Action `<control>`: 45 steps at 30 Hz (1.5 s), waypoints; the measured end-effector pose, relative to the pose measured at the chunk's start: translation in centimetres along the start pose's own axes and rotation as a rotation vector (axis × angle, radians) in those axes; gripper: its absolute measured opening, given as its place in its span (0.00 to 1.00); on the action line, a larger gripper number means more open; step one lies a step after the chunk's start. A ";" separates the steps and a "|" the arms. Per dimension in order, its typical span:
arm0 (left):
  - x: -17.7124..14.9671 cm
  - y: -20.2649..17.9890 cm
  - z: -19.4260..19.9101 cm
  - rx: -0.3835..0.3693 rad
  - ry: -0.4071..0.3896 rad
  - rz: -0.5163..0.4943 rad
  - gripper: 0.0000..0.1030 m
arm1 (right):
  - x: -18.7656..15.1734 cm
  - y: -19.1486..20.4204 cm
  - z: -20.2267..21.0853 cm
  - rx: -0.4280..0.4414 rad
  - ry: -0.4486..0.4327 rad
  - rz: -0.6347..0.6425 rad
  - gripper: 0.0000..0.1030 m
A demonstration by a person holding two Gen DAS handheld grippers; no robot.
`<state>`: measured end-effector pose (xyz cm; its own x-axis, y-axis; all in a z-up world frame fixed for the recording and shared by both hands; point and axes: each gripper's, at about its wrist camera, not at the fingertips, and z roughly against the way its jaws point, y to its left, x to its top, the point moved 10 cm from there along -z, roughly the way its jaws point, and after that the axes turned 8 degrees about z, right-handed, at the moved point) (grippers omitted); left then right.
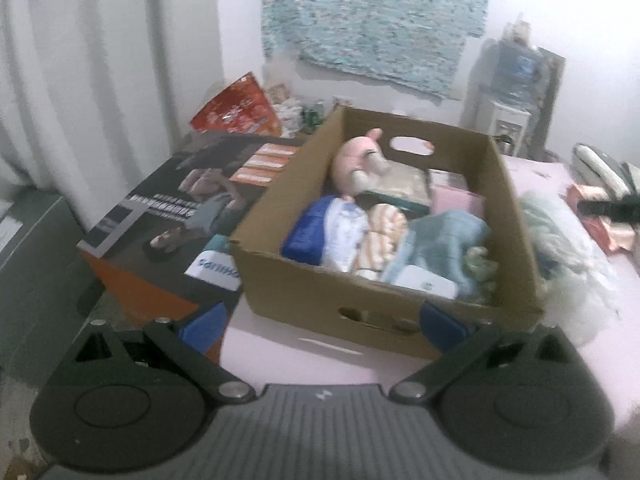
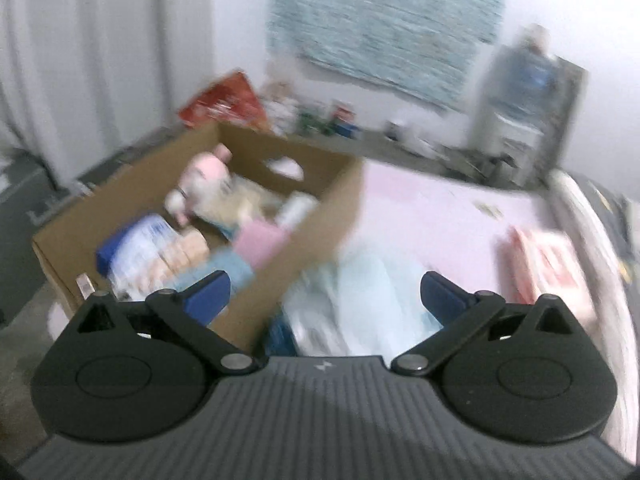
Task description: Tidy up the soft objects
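Box: a cardboard box (image 1: 384, 304) stands on the pink bed (image 1: 288, 360), close to its left edge, with one side overhanging a printed carton (image 1: 168, 208) next to the bed.
Already packed: a pink plush toy (image 1: 356, 164) leans in the far left corner of the box; a blue-and-white pack (image 1: 320, 236) lies along its left wall; a striped cloth (image 1: 380, 236) sits in the middle; a light blue towel (image 1: 444, 248) fills the near right corner with a white pack (image 1: 424, 284) resting on it.
Judged progress: well along, since the box looks close to full.
Still out: a pale fluffy bundle (image 1: 560, 240) lies on the bed touching the right wall of the box; a red-and-white item (image 2: 548, 268) lies well apart, toward the right edge of the bed. The right wrist view is blurred, so what it is cannot be told.
Left gripper (image 1: 324, 320): jaws spread wide, nothing between them, hovering before the near wall of the box.
Right gripper (image 2: 324, 296): jaws at full spread and empty, above the near right corner of the box and the pale bundle.
Judged remainder: the bundle next, then the item at the right edge, if room allows.
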<state>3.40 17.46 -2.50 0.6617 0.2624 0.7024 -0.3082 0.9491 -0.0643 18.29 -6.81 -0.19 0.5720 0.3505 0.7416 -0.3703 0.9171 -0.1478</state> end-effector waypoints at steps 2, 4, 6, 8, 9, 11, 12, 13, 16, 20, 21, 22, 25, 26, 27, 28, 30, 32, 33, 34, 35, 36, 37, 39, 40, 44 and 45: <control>-0.3 -1.2 0.3 -0.015 -0.001 -0.023 1.00 | -2.3 -0.8 1.2 -0.082 0.006 -0.051 0.99; -0.6 -2.3 0.4 -0.026 0.006 -0.044 1.00 | -4.3 -0.7 2.3 -0.106 0.015 -0.099 0.99; -1.0 -3.3 0.4 -0.033 0.015 -0.064 1.00 | -6.0 -0.6 3.3 -0.114 0.029 -0.153 0.99; -1.5 -4.3 0.5 -0.044 0.020 -0.079 1.00 | -7.1 -0.3 4.8 -0.106 0.027 -0.177 0.99; -1.7 -4.9 0.6 -0.052 0.022 -0.087 1.00 | -7.5 0.4 5.3 -0.098 0.027 -0.177 0.99; -2.2 -5.7 0.7 -0.064 0.029 -0.097 1.00 | -8.3 1.0 7.0 -0.087 0.030 -0.181 0.99; -2.4 -6.0 0.7 -0.068 0.033 -0.100 1.00 | -8.7 1.5 7.2 -0.085 0.032 -0.180 0.99; -2.6 -6.3 0.8 -0.071 0.036 -0.105 1.00 | -9.0 1.8 7.7 -0.084 0.035 -0.173 0.99; -3.0 -7.0 0.8 -0.075 0.043 -0.123 1.00 | -9.6 2.4 8.8 -0.086 0.049 -0.170 0.99; -3.5 -7.6 0.7 -0.075 0.055 -0.137 1.00 | -10.1 3.4 9.2 -0.038 0.059 -0.179 0.99; -3.6 -7.6 0.7 -0.075 0.059 -0.140 1.00 | -10.2 3.6 9.2 -0.035 0.060 -0.177 0.99; -3.6 -7.6 0.6 -0.075 0.063 -0.142 1.00 | -10.2 3.6 9.2 -0.041 0.063 -0.176 0.99; -3.8 -7.7 0.3 -0.072 0.079 -0.148 1.00 | -10.3 3.8 8.9 -0.046 0.077 -0.173 0.99; -3.9 -7.7 0.3 -0.070 0.083 -0.149 1.00 | -10.3 3.8 8.8 -0.043 0.084 -0.175 0.99; -4.0 -7.6 0.2 -0.068 0.085 -0.150 1.00 | -10.4 3.9 8.7 -0.042 0.089 -0.178 0.99; -4.0 -7.6 0.2 -0.066 0.087 -0.150 1.00 | -10.4 3.9 8.6 -0.040 0.095 -0.180 0.99; -4.0 -7.6 0.1 -0.064 0.089 -0.149 1.00 | -10.4 4.1 8.3 -0.028 0.101 -0.177 0.99; -4.0 -7.6 0.0 -0.061 0.090 -0.146 1.00 | -10.5 4.0 7.9 -0.033 0.110 -0.172 0.99; -4.0 -7.6 0.0 -0.060 0.089 -0.144 1.00 | -10.5 3.9 7.8 -0.035 0.114 -0.170 0.99; -4.0 -7.5 0.0 -0.058 0.088 -0.144 1.00 | -10.5 4.0 7.7 -0.034 0.118 -0.169 0.99; -3.9 -7.5 0.0 -0.054 0.086 -0.144 1.00 | -10.5 4.0 7.6 -0.032 0.123 -0.171 0.99; -3.9 -7.5 0.0 -0.052 0.085 -0.143 1.00 | -10.5 4.0 7.5 -0.030 0.124 -0.175 0.99; -3.9 -7.5 0.0 -0.050 0.085 -0.143 1.00 | -10.4 4.0 7.4 -0.030 0.125 -0.175 0.99; -3.9 -7.4 -0.2 -0.049 0.086 -0.141 1.00 | -10.3 4.0 7.3 -0.028 0.128 -0.174 0.99; -3.9 -7.4 -0.2 -0.047 0.087 -0.141 1.00 | -10.3 4.1 7.2 -0.028 0.128 -0.175 0.99; -3.9 -7.4 -0.4 -0.041 0.089 -0.139 1.00 | -10.2 4.1 7.1 -0.026 0.130 -0.173 0.99; -3.9 -7.4 -0.4 -0.042 0.089 -0.139 1.00 | -10.1 4.1 7.0 -0.025 0.132 -0.172 0.99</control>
<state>3.39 9.47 -5.05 0.7545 0.1409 0.6410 -0.1823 0.9832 -0.0016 5.86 -7.96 -3.69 0.7166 0.2087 0.6655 -0.2417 0.9694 -0.0437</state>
